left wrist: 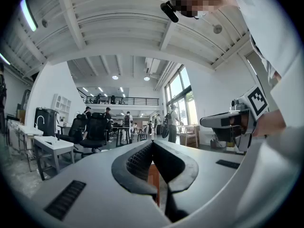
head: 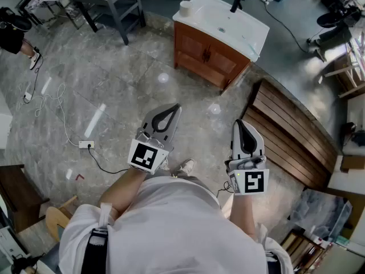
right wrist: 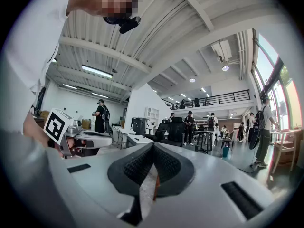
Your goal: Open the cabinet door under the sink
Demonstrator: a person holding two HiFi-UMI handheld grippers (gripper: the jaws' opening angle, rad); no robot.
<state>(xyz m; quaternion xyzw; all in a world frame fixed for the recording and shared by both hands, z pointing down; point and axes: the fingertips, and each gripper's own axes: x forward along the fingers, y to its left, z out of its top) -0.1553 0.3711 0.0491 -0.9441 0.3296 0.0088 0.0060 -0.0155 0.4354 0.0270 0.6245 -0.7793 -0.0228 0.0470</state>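
Grey marbled stone floor (head: 114, 90), glossy enough to mirror the ceiling lamps, fills most of the head view. To our right lies a curved run of dark brown wooden slats (head: 285, 130), ribbed lengthwise.

Ahead of us and well apart from both grippers stands the cabinet (head: 208, 56), a boxy unit of reddish-brown wood under a smooth white rectangular sink top (head: 228, 27). Its two panelled doors (head: 199, 49) look closed, with small dark handles where they meet at the middle.

We hold the left gripper (head: 173, 108) and the right gripper (head: 240, 123) level in front of our waist, both pointing toward the cabinet. Each is a pale grey plastic shell that tapers to a rounded nose, with a black-and-white marker cube at the back.

In the left gripper view the left gripper's black ribbed pads (left wrist: 137, 161) meet at the tips, and nothing is between them. In the right gripper view the right gripper's pads (right wrist: 137, 165) meet the same way and are also empty.

A thin dark faucet (head: 235, 3) rises from the sink top, and a cream-coloured roll (head: 185, 7) sits on its corner. A white power strip (head: 86, 144) lies on the floor to our left.
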